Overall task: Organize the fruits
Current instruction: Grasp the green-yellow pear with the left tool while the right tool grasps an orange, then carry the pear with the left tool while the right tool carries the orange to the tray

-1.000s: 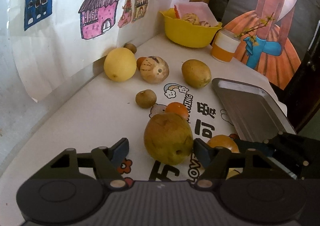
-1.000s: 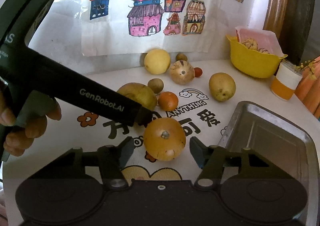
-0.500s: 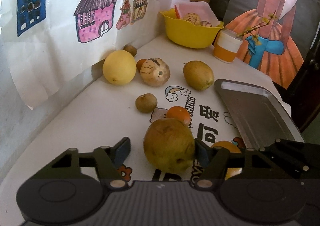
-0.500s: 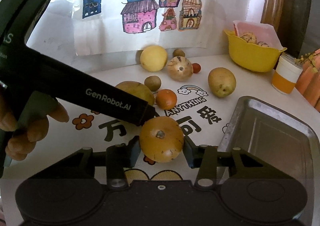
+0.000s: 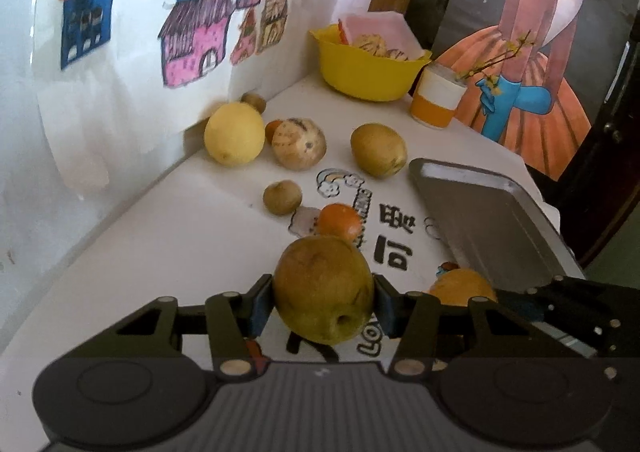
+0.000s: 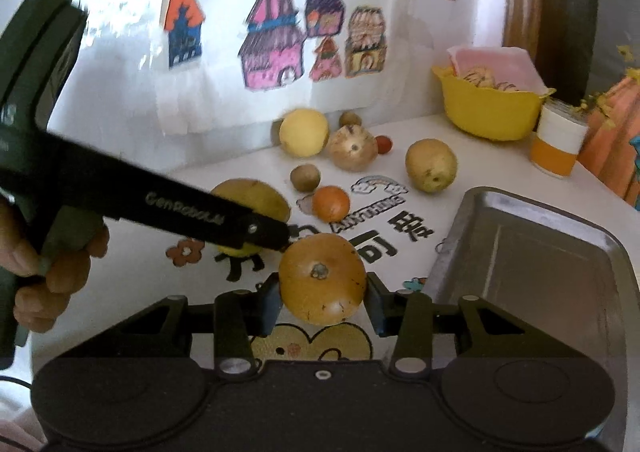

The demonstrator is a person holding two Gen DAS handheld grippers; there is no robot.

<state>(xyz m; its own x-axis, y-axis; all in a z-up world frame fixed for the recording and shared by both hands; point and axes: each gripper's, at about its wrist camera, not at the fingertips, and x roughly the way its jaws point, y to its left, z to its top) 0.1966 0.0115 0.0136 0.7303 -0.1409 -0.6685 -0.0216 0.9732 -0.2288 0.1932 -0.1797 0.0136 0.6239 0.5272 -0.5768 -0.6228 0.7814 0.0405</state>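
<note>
Tray (image 6: 532, 252) rim lies right of both tools, left (image 5: 322, 302) clamping a pear (image 5: 322, 288), right (image 6: 322, 298) an orange fruit (image 6: 322, 278).

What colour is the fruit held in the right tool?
Orange-brown, with a dark stem spot and a pale patch: the fruit in the right tool, clearest in the right wrist view.

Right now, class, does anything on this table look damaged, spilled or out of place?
Nothing is spilled or broken. The fruit lies scattered loose on the table while the tray sits empty. The brown pear in the left claw has dark blemishes on its skin.
</note>
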